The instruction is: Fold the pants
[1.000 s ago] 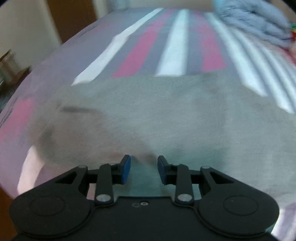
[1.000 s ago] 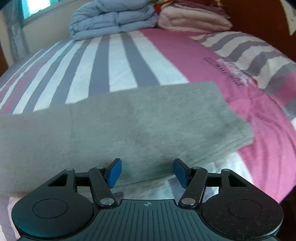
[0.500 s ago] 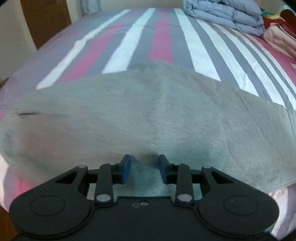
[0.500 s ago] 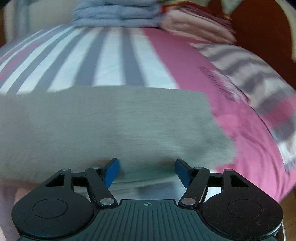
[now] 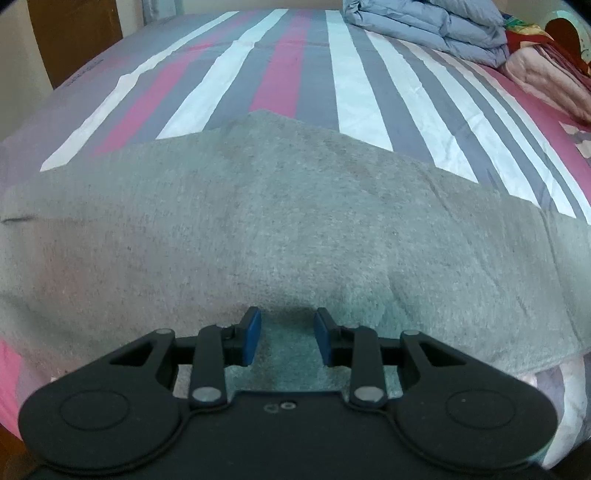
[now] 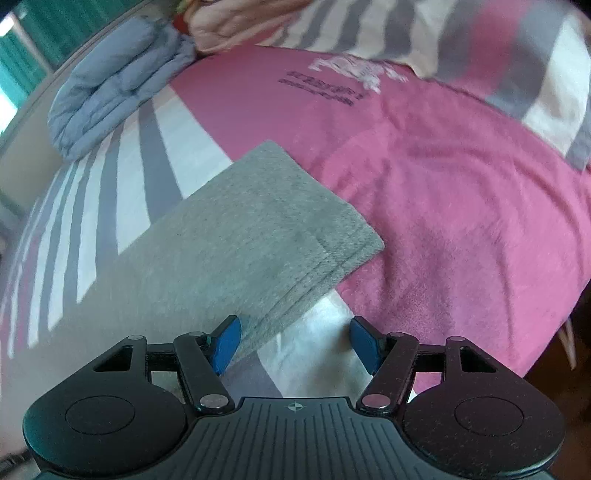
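Grey pants (image 5: 295, 221) lie flat across the striped bedsheet (image 5: 280, 81). My left gripper (image 5: 287, 339) hovers low over their near edge. Its blue pads stand a narrow gap apart, with cloth showing under and between them and nothing visibly pinched. In the right wrist view the leg end of the pants (image 6: 258, 229) runs diagonally, with its stacked hems facing lower right. My right gripper (image 6: 295, 343) is open wide just short of that end. Its left pad (image 6: 225, 343) is at the cloth's near corner, and white sheet lies between the jaws.
A folded blue quilt (image 5: 424, 26) and pink bedding (image 5: 546, 74) sit at the far side of the bed. A pink fleece blanket (image 6: 461, 203) spreads to the right of the pants. The bed's edge and dark floor (image 6: 554, 362) lie at the lower right.
The right gripper has swung right and rolled, so the pants' leg end now lies diagonally before it. The left view has shifted right along the pants. Neither gripper's gap looks much different.
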The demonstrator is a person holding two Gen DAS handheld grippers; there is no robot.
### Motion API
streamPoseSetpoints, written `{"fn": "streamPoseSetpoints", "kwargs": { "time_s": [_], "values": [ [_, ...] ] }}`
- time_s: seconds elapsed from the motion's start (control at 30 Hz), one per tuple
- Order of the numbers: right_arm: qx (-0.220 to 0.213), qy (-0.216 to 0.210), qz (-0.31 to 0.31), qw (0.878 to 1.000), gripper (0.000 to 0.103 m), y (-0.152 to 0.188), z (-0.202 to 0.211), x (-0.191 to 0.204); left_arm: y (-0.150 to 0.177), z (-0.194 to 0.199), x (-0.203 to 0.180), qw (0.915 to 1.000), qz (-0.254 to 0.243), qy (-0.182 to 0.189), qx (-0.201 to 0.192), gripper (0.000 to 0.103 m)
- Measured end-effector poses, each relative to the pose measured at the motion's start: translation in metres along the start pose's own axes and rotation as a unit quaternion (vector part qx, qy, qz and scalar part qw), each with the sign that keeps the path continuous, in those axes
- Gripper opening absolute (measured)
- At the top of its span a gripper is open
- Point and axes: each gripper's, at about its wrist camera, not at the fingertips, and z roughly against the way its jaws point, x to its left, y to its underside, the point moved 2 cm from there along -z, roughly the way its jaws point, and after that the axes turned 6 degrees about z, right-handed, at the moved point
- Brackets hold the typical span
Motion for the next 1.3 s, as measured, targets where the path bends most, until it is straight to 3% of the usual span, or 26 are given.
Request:
{"fn": "streamPoseSetpoints", "kwargs": {
  "time_s": [0.17,0.23,0.27,0.3,0.4,0.63,0.87,1.03,1.2,1.3],
  "values": [
    [-0.038,-0.044,-0.052,0.997,0.066,-0.008,-0.005,0.0,0.0,-0.004,-0.003,1.0,-0.002,-0.003,-0.002,0.023],
    [-0.051,-0.054,-0.08,0.994,0.05,-0.009,-0.008,-0.001,0.0,-0.004,-0.003,1.0,-0.002,-0.003,-0.002,0.023],
    [-0.051,-0.059,-0.098,0.992,0.027,-0.01,-0.011,-0.003,0.0,-0.004,-0.003,1.0,-0.003,-0.003,-0.002,0.023],
    [-0.049,-0.066,-0.127,0.989,0.013,-0.008,-0.013,-0.009,0.0,-0.004,-0.003,1.0,-0.004,-0.003,-0.002,0.023],
    [-0.05,-0.084,-0.189,0.977,0.013,-0.001,-0.015,-0.022,0.001,-0.004,-0.003,1.0,-0.005,-0.003,-0.002,0.023],
    [-0.043,-0.082,-0.182,0.979,0.013,-0.007,-0.015,-0.021,0.002,-0.005,-0.005,0.9999,-0.009,-0.005,-0.005,0.023],
    [-0.064,-0.076,-0.141,0.985,0.01,-0.014,0.0,-0.003,0.002,-0.005,-0.003,1.0,-0.007,0.002,-0.007,0.023],
    [-0.101,-0.068,-0.025,0.992,0.01,-0.022,0.026,0.052,0.0,-0.003,0.001,0.9999,-0.007,0.013,-0.007,0.023],
    [-0.129,-0.081,0.07,0.986,0.01,-0.019,0.046,0.116,-0.002,0.004,0.009,0.9996,-0.006,0.018,-0.019,0.023],
    [-0.147,-0.097,0.126,0.976,0.009,-0.01,0.057,0.157,-0.005,0.008,0.019,0.9994,0.0,0.019,-0.028,0.023]
  ]
}}
